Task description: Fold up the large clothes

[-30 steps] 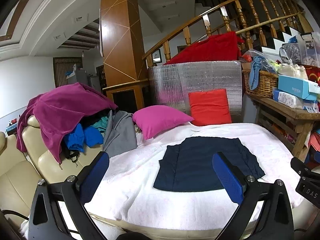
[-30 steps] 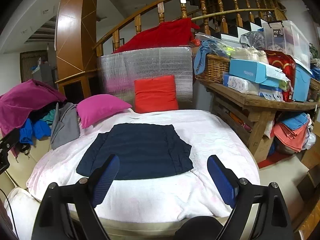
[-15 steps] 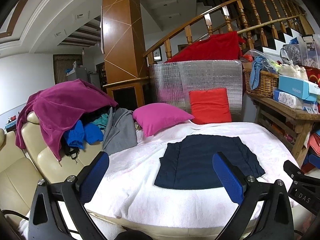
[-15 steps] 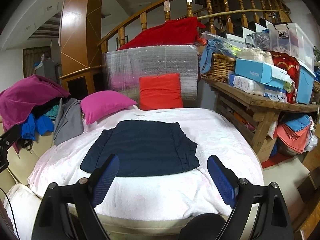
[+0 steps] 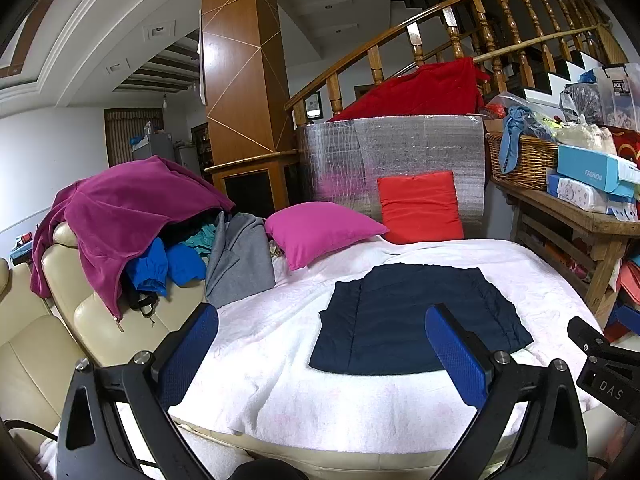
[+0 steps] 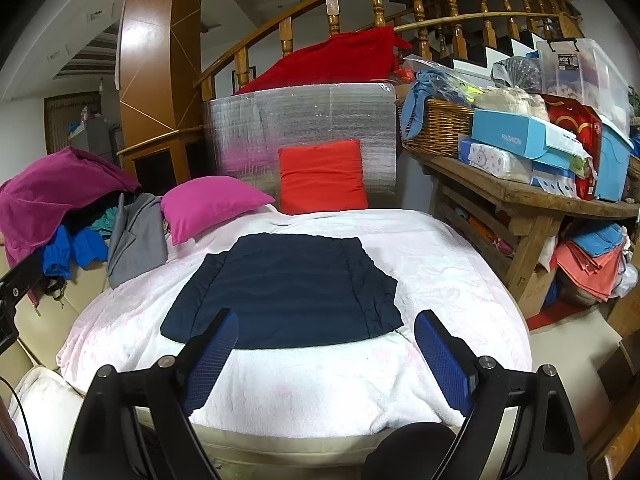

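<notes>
Stacked folded clothes (image 6: 592, 258) are shown only from the right. A blue cloth (image 6: 416, 104) is draped over the wicker basket (image 6: 444, 128). Ahead of both spread, empty grippers (image 5: 322, 344) (image 6: 326, 344), the navy garment (image 6: 288, 292) is laid flat.

"FASHION" on blue box (image 6: 516, 136), "ROX" on clear bin (image 6: 576, 68), "DAS" on black mount (image 5: 608, 380)

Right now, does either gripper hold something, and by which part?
Nothing is held. The left gripper and right gripper are open, short of the dark navy folded garment.
</notes>
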A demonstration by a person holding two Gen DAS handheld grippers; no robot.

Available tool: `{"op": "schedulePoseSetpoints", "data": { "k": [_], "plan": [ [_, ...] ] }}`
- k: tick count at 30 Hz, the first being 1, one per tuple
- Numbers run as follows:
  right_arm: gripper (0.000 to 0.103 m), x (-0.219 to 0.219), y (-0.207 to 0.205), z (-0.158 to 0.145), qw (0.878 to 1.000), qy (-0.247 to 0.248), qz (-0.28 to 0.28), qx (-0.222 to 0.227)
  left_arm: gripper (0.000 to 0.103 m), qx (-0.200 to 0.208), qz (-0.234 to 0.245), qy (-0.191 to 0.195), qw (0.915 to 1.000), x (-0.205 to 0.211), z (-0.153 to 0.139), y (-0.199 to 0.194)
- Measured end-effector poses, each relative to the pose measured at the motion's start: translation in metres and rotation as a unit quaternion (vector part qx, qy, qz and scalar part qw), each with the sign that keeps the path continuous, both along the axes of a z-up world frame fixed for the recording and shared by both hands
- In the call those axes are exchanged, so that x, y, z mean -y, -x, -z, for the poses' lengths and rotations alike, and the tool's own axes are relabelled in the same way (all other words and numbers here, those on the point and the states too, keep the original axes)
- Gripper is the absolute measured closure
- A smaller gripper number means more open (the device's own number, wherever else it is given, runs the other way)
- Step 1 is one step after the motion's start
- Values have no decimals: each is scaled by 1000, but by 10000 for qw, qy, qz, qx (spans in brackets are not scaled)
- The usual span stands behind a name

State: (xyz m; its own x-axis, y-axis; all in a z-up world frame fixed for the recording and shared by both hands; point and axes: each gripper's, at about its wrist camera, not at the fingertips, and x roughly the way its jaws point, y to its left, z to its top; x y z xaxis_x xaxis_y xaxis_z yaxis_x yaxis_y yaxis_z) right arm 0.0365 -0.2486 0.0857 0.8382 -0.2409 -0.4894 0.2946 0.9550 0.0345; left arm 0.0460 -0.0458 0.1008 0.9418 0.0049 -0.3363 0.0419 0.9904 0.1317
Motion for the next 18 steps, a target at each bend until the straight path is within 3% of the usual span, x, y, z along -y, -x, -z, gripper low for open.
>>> {"op": "schedulePoseSetpoints", "data": {
  "k": [18],
  "plan": [
    [11,0,-2,1,10000,1,-12,2,0,-47,-49,24,10000,-4,5,-4]
  ]
}}
